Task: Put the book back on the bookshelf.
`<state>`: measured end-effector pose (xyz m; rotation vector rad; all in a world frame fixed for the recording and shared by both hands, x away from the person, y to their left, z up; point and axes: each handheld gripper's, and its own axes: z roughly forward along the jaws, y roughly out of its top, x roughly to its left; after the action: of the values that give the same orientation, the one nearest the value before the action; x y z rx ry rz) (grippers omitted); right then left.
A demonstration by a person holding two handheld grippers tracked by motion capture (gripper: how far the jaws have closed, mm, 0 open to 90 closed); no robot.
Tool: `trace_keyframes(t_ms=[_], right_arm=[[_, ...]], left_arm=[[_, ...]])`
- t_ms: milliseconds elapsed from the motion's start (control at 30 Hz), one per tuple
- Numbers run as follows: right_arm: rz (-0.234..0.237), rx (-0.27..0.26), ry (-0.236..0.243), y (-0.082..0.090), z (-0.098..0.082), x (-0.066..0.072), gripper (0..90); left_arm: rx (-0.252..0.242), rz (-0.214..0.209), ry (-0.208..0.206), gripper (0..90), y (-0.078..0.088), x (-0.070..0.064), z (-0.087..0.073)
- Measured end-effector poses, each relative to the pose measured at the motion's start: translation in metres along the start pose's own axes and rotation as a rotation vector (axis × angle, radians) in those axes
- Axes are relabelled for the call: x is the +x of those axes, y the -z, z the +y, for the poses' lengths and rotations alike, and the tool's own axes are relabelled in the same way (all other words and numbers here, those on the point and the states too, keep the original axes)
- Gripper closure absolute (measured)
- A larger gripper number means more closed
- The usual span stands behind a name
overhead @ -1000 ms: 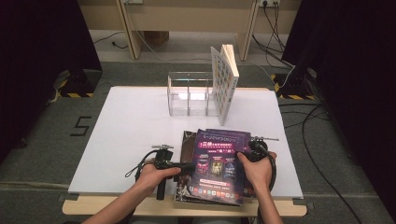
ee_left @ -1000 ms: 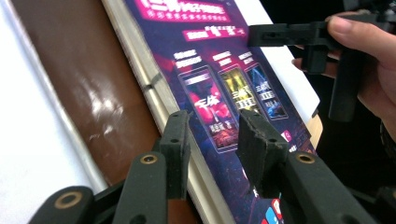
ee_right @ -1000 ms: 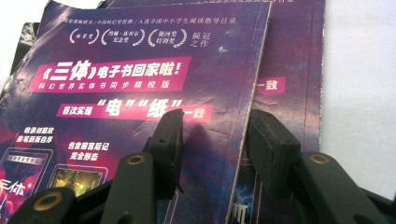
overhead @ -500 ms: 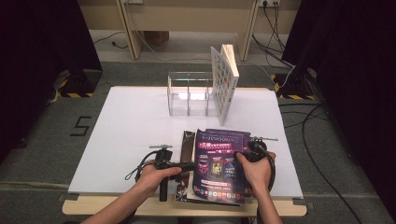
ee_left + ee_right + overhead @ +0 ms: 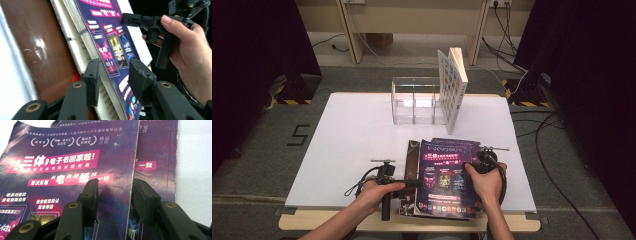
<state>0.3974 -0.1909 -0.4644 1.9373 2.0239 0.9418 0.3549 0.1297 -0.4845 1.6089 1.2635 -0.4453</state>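
Our left gripper [image 5: 113, 77] has just been opening, its jaws loosely straddling the purple glossy paperback's [image 5: 446, 175] lifted cover at the table's near edge. Our right gripper [image 5: 115, 195] hangs released above that cover. We should pinch the cover alone, then swing slowly.

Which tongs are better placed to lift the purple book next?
Left. The left tongs already straddle the purple book's edge, one jaw under the pages, one over the cover. The right tongs merely hover over its cover.
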Motion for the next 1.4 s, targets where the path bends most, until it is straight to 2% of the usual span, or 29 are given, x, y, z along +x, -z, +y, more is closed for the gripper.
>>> trace_keyframes(t_ms=[100, 233, 300, 367, 433, 467, 533, 667, 767, 900, 967, 1200, 1400], right_arm=[[0.002, 0.004, -0.003, 0.000, 0.000, 0.000, 56.9], [0.001, 0.001, 0.001, 0.000, 0.000, 0.000, 56.7], [0.002, 0.002, 0.000, 0.000, 0.000, 0.000, 56.7], [0.001, 0.004, 0.001, 0.000, 0.000, 0.000, 56.5], [0.002, 0.001, 0.007, 0.000, 0.000, 0.000, 56.3], [0.004, 0.000, 0.002, 0.000, 0.000, 0.000, 56.3], [0.004, 0.000, 0.004, 0.000, 0.000, 0.000, 56.1], [0.019, 0.025, 0.006, 0.000, 0.003, -0.001, 55.3], [0.058, 0.039, 0.003, -0.001, 0.009, -0.005, 55.2], [0.061, 0.043, 0.006, -0.007, 0.021, -0.007, 55.0], [0.068, 0.047, -0.005, -0.012, 0.029, -0.009, 54.8], [0.058, 0.041, 0.017, -0.024, 0.057, -0.012, 54.3], [0.065, 0.055, 0.014, -0.033, 0.068, -0.013, 54.3]], left_arm=[[0.000, 0.003, 0.011, 59.6, 0.000, 0.001, -0.001], [0.023, -0.008, 0.024, 59.0, 0.000, 0.001, -0.008], [0.075, -0.055, 0.061, 59.0, -0.005, 0.000, -0.014], [0.092, -0.047, 0.039, 58.5, -0.013, -0.004, -0.021], [0.088, -0.042, 0.020, 60.3, -0.018, -0.005, -0.021], [0.086, -0.040, 0.024, 62.0, -0.019, -0.005, -0.019], [0.092, -0.024, 0.004, 70.8, -0.020, -0.003, -0.019], [0.092, -0.027, -0.020, 78.0, -0.018, -0.001, -0.021], [0.110, -0.033, -0.011, 79.5, -0.011, 0.003, -0.020], [0.118, -0.034, 0.012, 80.0, -0.002, 0.011, -0.023], [0.109, -0.033, 0.011, 80.0, -0.002, 0.013, -0.026], [0.104, -0.039, 0.015, 79.8, -0.001, 0.016, -0.027], [0.094, -0.042, 0.018, 79.7, 0.000, 0.017, -0.029]])
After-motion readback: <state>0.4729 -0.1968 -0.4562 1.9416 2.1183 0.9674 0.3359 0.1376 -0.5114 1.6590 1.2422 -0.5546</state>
